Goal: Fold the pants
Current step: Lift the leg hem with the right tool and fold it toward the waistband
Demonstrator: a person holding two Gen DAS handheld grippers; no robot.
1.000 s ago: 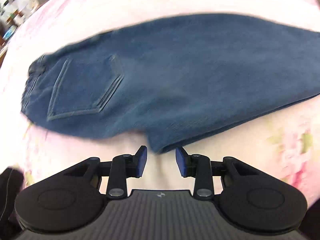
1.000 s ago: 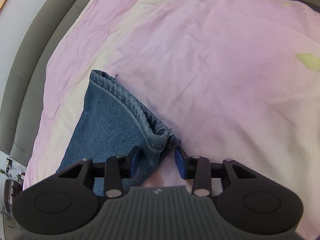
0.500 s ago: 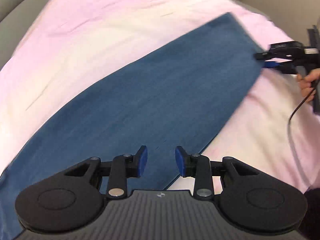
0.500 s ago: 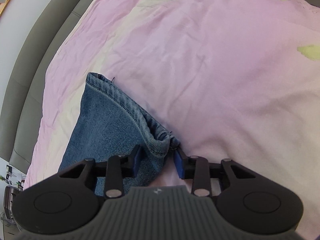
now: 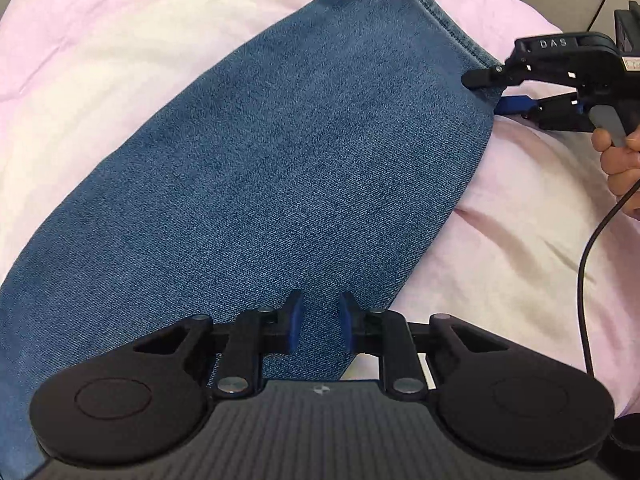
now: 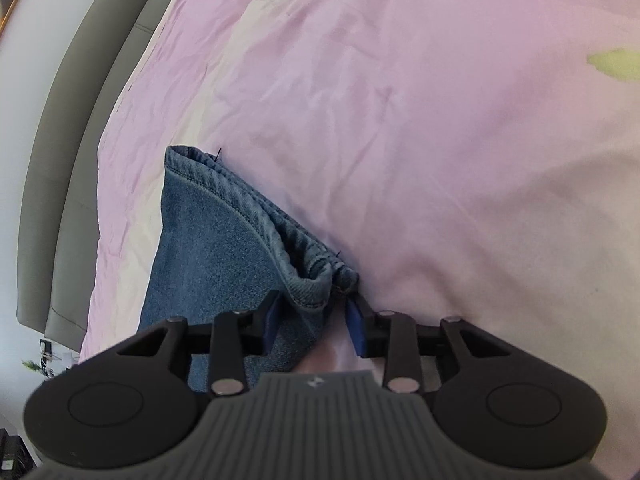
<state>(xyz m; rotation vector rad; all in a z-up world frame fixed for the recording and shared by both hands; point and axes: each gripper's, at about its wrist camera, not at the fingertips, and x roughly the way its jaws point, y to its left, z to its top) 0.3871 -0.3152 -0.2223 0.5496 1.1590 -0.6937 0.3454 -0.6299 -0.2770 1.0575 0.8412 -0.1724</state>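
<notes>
Blue denim pants (image 5: 280,168) lie flat on the pink bedsheet (image 5: 520,240), legs laid together and running up to the hem at the far right. My left gripper (image 5: 319,326) is open, hovering just above the near edge of the leg. My right gripper (image 6: 314,314) is open around the near corner of the leg hem (image 6: 316,276), one finger above the denim (image 6: 224,248) and one below it. It also shows in the left wrist view (image 5: 490,92) at the hem corner, held by a hand.
A grey upholstered headboard (image 6: 72,120) borders the bed on the left in the right wrist view. A black cable (image 5: 588,280) hangs from the right gripper over the sheet. The bedsheet (image 6: 440,120) stretches wide beyond the hem.
My left gripper has swung from the waist and pocket end along the leg toward the hem. My right gripper has pushed slightly further onto the hem corner, still open.
</notes>
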